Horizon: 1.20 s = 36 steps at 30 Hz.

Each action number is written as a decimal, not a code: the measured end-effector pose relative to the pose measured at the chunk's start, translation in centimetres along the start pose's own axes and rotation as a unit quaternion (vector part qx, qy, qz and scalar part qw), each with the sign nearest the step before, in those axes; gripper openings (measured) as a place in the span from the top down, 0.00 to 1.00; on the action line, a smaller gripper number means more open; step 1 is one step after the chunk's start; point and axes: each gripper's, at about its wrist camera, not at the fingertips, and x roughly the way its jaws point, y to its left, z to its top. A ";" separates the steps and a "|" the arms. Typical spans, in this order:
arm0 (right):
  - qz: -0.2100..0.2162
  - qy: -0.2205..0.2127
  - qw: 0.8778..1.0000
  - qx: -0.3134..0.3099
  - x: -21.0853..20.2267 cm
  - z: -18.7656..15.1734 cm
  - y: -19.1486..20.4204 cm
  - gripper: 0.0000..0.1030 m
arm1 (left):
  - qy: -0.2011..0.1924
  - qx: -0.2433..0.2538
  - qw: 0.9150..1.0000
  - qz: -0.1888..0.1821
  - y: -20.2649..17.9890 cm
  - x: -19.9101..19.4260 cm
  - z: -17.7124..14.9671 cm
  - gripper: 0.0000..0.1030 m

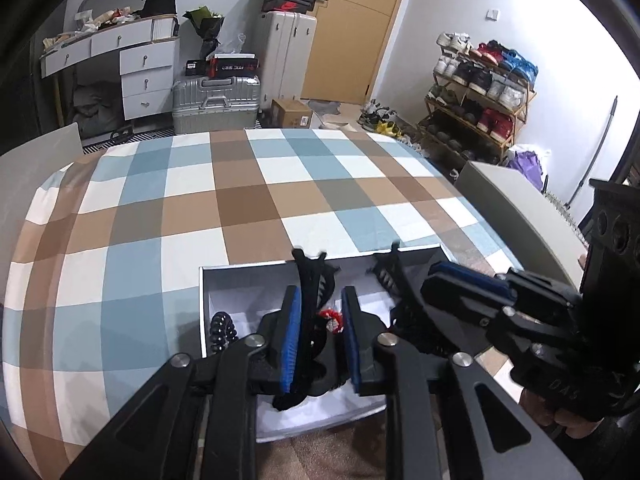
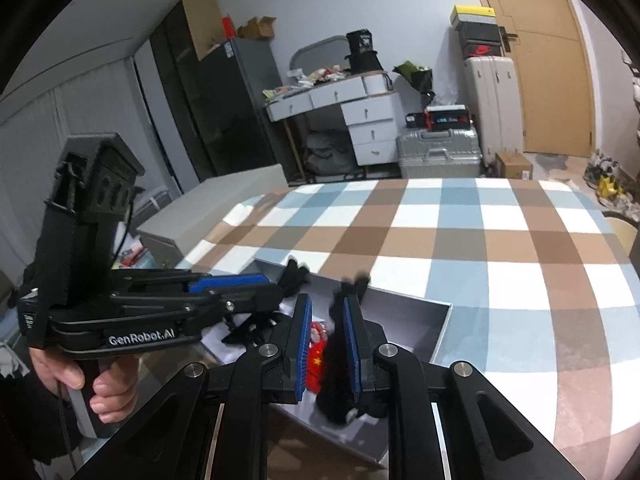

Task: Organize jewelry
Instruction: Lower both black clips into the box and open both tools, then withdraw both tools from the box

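A white open box (image 1: 240, 280) lies on the checked tablecloth and holds several hair accessories. My left gripper (image 1: 318, 320) hangs over the box with its jaws parted; a black hair claw clip (image 1: 310, 280) lies against the left blue pad. A red ornament (image 1: 332, 318) and a black spiral hair tie (image 1: 222, 330) lie in the box. My right gripper (image 2: 328, 332) is over the same box (image 2: 436, 320), jaws parted; a black clip (image 2: 340, 360) rests against its right pad, beside a red ornament (image 2: 316, 354). The right gripper also shows in the left view (image 1: 472, 284).
The checked tablecloth (image 1: 240, 200) stretches beyond the box. A white chair back (image 1: 512, 208) stands at the table's right, another (image 2: 216, 200) at the left. Suitcases, a dresser and a shoe rack (image 1: 480, 92) stand behind the table.
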 end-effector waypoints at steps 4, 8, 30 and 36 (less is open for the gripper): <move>-0.003 -0.007 1.000 0.010 -0.7 0.0 0.0 0.78 | -0.012 0.006 1.000 0.004 -0.4 -1.0 -0.3 0.63; -0.010 -0.015 1.000 0.013 -1.8 -0.1 0.3 0.73 | -0.019 0.014 1.000 0.016 -0.7 -1.7 -0.5 0.63; -0.018 -0.134 0.991 0.003 -9.4 0.4 4.1 0.16 | -0.161 -0.031 0.982 0.094 -0.7 -8.0 -1.5 0.17; -0.052 -0.167 0.984 -0.017 -10.7 -0.4 5.6 0.00 | -0.184 -0.014 0.972 0.142 -1.4 -8.5 -2.5 0.08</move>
